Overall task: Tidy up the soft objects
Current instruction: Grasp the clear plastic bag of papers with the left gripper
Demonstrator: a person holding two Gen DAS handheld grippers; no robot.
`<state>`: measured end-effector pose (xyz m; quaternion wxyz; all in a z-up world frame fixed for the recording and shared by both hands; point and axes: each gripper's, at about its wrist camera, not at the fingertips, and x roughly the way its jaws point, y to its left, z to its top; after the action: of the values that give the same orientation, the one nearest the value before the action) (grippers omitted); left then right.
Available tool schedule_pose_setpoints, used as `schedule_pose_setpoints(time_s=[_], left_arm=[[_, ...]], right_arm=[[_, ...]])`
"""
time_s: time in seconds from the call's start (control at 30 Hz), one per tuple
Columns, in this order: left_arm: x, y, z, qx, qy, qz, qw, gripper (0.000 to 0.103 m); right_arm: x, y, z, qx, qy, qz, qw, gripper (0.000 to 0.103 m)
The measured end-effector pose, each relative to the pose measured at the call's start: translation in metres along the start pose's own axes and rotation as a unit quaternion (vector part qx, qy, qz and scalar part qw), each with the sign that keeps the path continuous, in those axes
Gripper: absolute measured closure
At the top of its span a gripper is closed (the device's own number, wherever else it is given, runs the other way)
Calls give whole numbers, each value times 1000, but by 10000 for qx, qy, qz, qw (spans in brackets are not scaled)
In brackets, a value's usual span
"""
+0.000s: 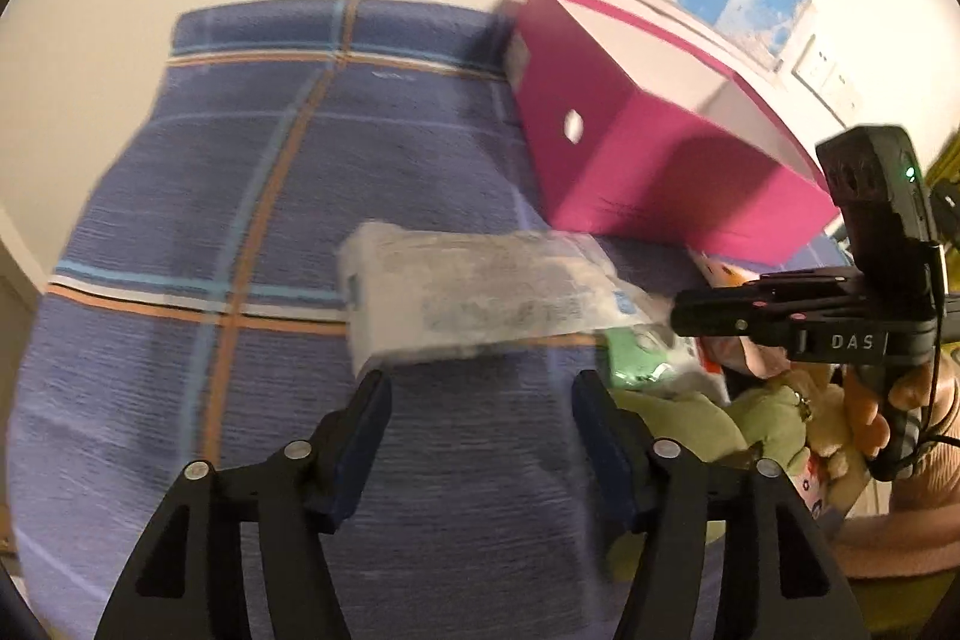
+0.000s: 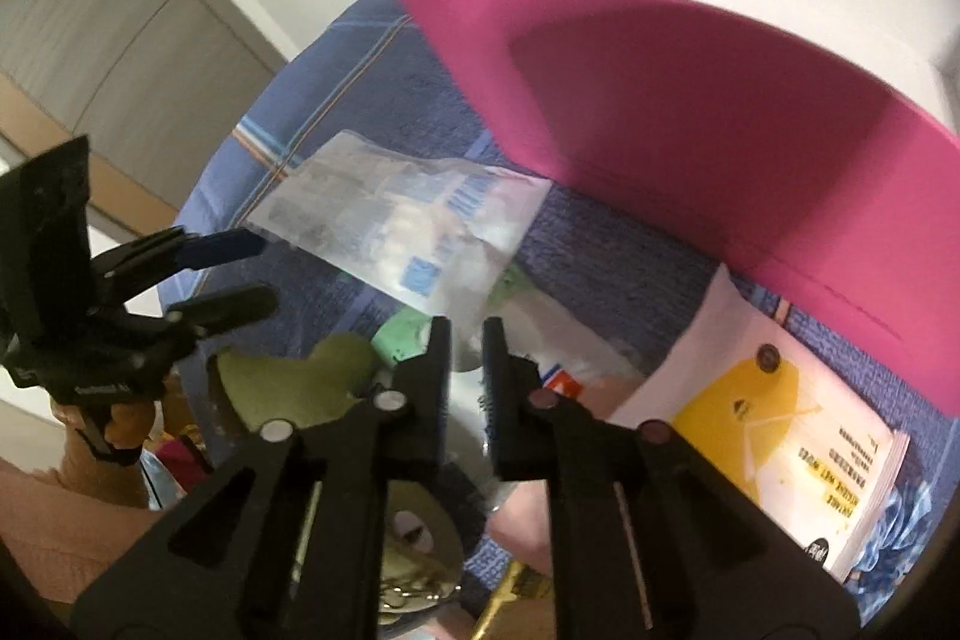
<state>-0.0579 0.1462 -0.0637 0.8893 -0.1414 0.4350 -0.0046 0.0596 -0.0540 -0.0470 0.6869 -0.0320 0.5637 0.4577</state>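
A clear plastic packet [image 1: 480, 298] with blue print hangs blurred just above the blue plaid bedspread [image 1: 240, 220]. My left gripper [image 1: 483, 400] is open right behind the packet, with nothing between its fingers. My right gripper [image 2: 467, 340] comes in from the right, its jaws a narrow gap apart. The packet's [image 2: 408, 232] lower corner reaches into that gap, and the pads do not visibly press on it. From the right wrist, the left gripper [image 2: 267, 271] shows open at the packet's far end. A magenta box [image 1: 600, 130] with a white inside stands open behind.
Green plush toys [image 1: 762, 430] and a green packet [image 1: 636, 370] lie under the right gripper. A yellow and white pack [image 2: 780, 430] leans by the magenta box [image 2: 660, 100]. A hand [image 1: 870, 418] grips the right tool. A wall with a map runs behind the bed.
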Motion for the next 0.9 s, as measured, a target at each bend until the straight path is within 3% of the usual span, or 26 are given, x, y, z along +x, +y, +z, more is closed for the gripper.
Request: schedule_pose_setpoints(time_s=[0.07,0.17,0.27,0.4,0.53,0.67,0.9], left_arm=[[-4,6,3,-28,-113,170,9998,29],[-1,16,12,-71,-166,307,9994,29],[11,25,21,-142,-69,161,9997,29],[36,25,27,-139,253,-19,9996,29],[43,16,27,35,338,-127,9993,49],[35,5,24,260,215,-30,9994,51],[17,-4,20,299,-7,-94,9995,51]], right_arm=[[-1,-5,4,136,-113,-37,9998,57],[0,-7,12,230,-158,31,9996,57],[11,-6,20,333,-33,149,9993,56],[23,-8,25,455,57,77,9989,47],[35,0,31,501,38,257,9984,47],[31,0,30,378,0,194,9991,68],[8,-2,21,276,-234,308,9989,82]])
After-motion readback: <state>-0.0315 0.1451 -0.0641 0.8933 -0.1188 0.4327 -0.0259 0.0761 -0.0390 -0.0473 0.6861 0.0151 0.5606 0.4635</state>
